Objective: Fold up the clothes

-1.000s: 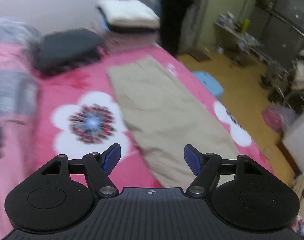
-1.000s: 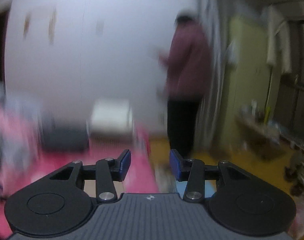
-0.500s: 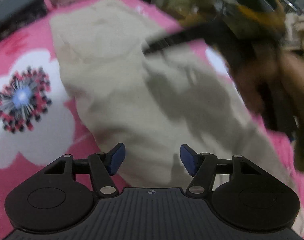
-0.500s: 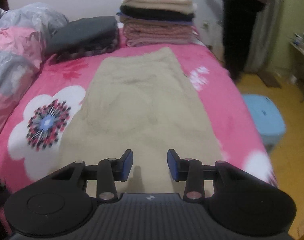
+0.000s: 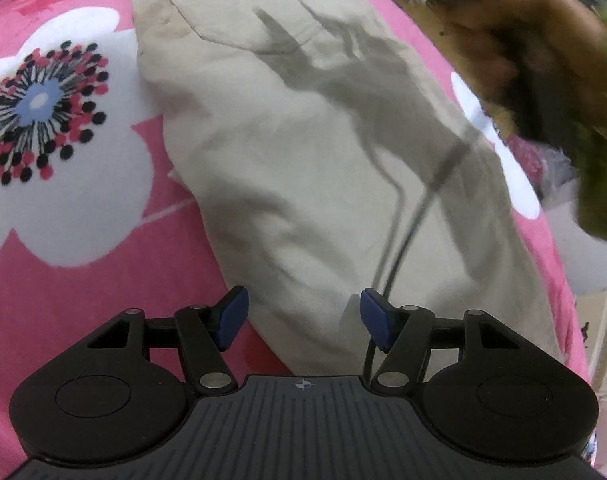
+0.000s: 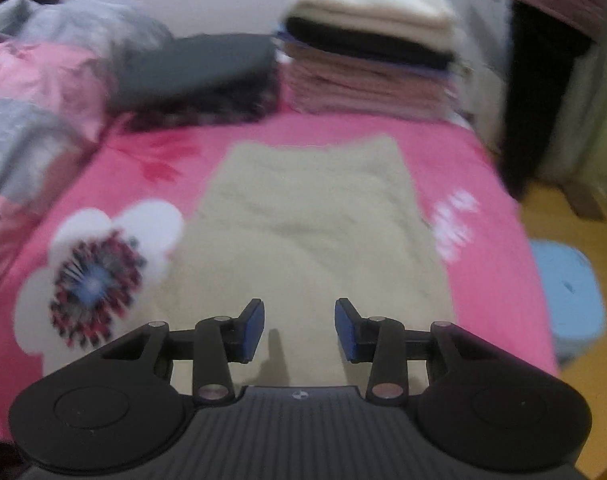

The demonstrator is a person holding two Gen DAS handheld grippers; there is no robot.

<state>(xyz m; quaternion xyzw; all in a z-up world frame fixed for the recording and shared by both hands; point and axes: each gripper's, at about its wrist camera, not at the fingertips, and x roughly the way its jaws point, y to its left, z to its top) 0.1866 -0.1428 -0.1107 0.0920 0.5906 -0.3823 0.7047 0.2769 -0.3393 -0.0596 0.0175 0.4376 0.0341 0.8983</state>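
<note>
- Left wrist view: left gripper (image 5: 303, 317), blue pads spread apart, nothing between them, low over the near end of the beige garment (image 5: 303, 140).
- Garment lies flat on the pink floral bedspread (image 5: 55, 280); its left edge runs diagonally, open bedspread beside it.
- A hand (image 5: 515, 40), blurred, holds the other tool at upper right; a thin cable (image 5: 419, 216) hangs across the cloth.
- Against half a second ago: camera closer, garment fills more of the frame.
- No legible writing; only a small crosshair mark on the tool body.
- Right wrist view: right gripper (image 6: 299, 330), pads apart and empty, above the beige garment's (image 6: 311, 220) near hem.
- Beyond it: dark folded item (image 6: 195, 68), stack of folded clothes (image 6: 367, 44), crumpled quilt (image 6: 35, 80) at left.
- Blue stool (image 6: 567, 292) on the floor past the bed's right edge; a standing person (image 6: 543, 60) at far right.
- Sharper half a second ago; now motion-blurred.
</note>
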